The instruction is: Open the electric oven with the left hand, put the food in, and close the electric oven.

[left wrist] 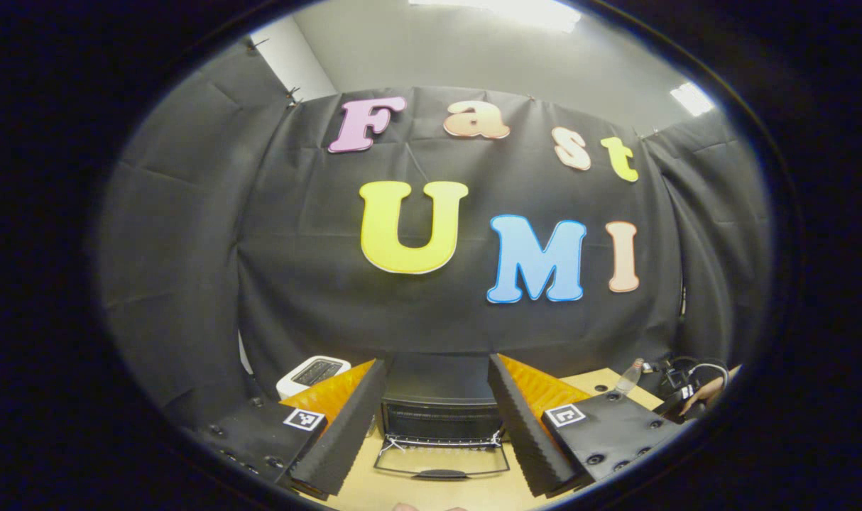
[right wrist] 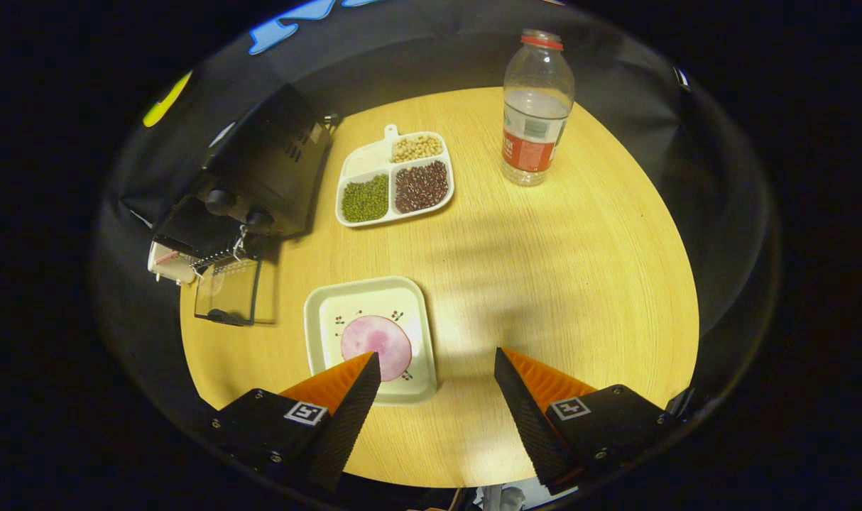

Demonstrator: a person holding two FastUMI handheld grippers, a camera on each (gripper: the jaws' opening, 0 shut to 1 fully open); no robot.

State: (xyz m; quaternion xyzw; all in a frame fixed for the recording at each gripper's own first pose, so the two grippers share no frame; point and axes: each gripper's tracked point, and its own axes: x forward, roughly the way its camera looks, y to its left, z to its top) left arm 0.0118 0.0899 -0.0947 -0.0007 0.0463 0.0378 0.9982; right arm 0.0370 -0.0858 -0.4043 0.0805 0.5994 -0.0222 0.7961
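Oven door's down: the black electric oven (left wrist: 439,411) sits at the wooden table's (right wrist: 544,284) edge, its glass door (left wrist: 442,460) flat, rack showing. Left gripper (left wrist: 438,419) faces it, fingers spread, empty. Right gripper (right wrist: 437,394) hovers spread over the square plate (right wrist: 371,337) holding a pink slice (right wrist: 375,339).

The black electric oven's glass door (left wrist: 442,460) is lying flat open on the round wooden bench (right wrist: 544,284), leaving its dark mouth (left wrist: 440,420) unblocked between the spread left tongs (left wrist: 438,426).

Black electric oven (left wrist: 439,404) open, pink food (right wrist: 375,338) on plate (right wrist: 317,312).
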